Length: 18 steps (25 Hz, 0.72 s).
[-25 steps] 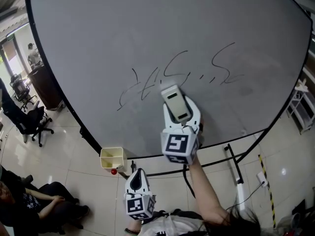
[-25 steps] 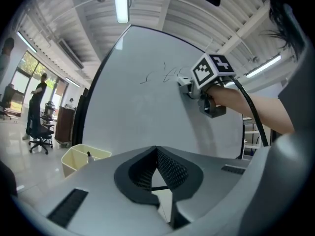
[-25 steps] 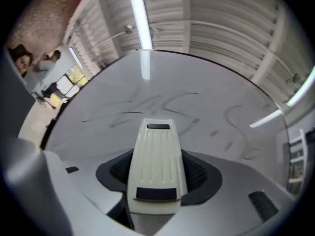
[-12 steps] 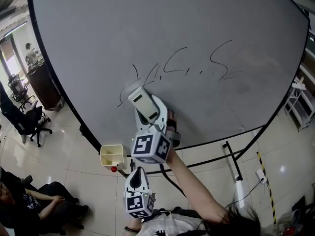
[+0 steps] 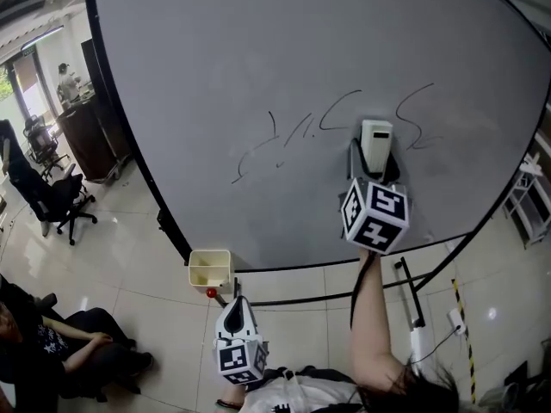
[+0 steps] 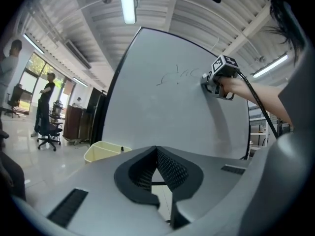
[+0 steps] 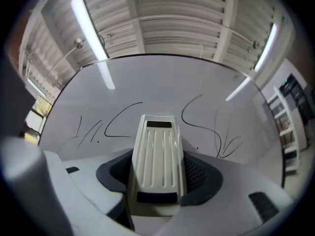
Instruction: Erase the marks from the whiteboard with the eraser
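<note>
Grey board surface is filling most of the head view. The whiteboard (image 5: pixel 258 58) is standing upright, and its marks (image 5: pixel 272 126) are looking thinner at the left than a second ago, with only a faint trace remaining there. You are swinging the eraser (image 5: pixel 376 140) back from the left end to right of centre, between the curved stroke and the right-hand squiggle. Your right tool (image 5: pixel 375 163) is clamping its sides. Your left tool (image 6: pixel 156 167), jaws together on nothing, is hanging at bottom centre. The middle and right strokes likely come next.
</note>
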Available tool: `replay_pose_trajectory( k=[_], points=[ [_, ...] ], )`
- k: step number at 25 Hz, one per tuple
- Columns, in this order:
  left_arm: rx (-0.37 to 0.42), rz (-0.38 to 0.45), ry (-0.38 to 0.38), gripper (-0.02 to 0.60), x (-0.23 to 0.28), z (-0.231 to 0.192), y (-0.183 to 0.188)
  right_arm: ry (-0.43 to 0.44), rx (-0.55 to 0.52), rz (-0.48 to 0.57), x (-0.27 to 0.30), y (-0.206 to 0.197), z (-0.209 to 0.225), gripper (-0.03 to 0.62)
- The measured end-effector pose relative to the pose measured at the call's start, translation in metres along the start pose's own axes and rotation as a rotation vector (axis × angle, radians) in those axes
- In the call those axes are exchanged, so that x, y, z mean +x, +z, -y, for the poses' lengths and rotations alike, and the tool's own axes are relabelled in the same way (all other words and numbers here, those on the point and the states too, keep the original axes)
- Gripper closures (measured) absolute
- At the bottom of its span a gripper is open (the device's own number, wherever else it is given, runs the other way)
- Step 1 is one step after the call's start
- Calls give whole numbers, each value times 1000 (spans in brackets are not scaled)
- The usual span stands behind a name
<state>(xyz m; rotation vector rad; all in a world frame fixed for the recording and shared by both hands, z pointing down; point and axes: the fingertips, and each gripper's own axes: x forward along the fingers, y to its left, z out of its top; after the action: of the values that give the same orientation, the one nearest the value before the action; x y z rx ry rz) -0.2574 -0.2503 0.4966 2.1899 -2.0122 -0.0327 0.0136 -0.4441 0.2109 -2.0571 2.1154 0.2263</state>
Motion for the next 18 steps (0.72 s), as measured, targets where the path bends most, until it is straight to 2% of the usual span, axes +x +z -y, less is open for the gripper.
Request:
replay_pose_trajectory(
  k=[2, 3, 6, 7, 9, 10, 12, 16, 18],
  points=[
    [-17, -6, 18, 586, 1, -8, -1, -20, -155, -14, -5, 4, -29, 324],
    [-25, -8, 20, 586, 2, -9, -2, 10, -210, -27, -7, 3, -51, 326],
    [-30, -8, 0, 586, 10, -3, -1, 205, -322, -75, -12, -21, -133, 322],
    [-28, -9, -14, 586, 14, 1, -1, 269, -394, -93, -16, -32, -161, 320],
    [-26, -5, -48, 586, 20, 14, 1, 357, -555, -120, -27, -53, -203, 318],
    [-27, -1, -66, 586, 22, 21, 2, 374, -594, -125, -29, -60, -209, 318],
    [-24, 7, -98, 586, 22, 33, 4, 331, -569, -128, -26, -58, -186, 318],
    [-6, -1, -111, 586, 20, 31, 1, 129, -268, -128, -7, -18, -79, 315],
    [-19, -12, -88, 586, 18, 22, -3, 72, -183, -127, -6, -8, -54, 315]
  ],
)
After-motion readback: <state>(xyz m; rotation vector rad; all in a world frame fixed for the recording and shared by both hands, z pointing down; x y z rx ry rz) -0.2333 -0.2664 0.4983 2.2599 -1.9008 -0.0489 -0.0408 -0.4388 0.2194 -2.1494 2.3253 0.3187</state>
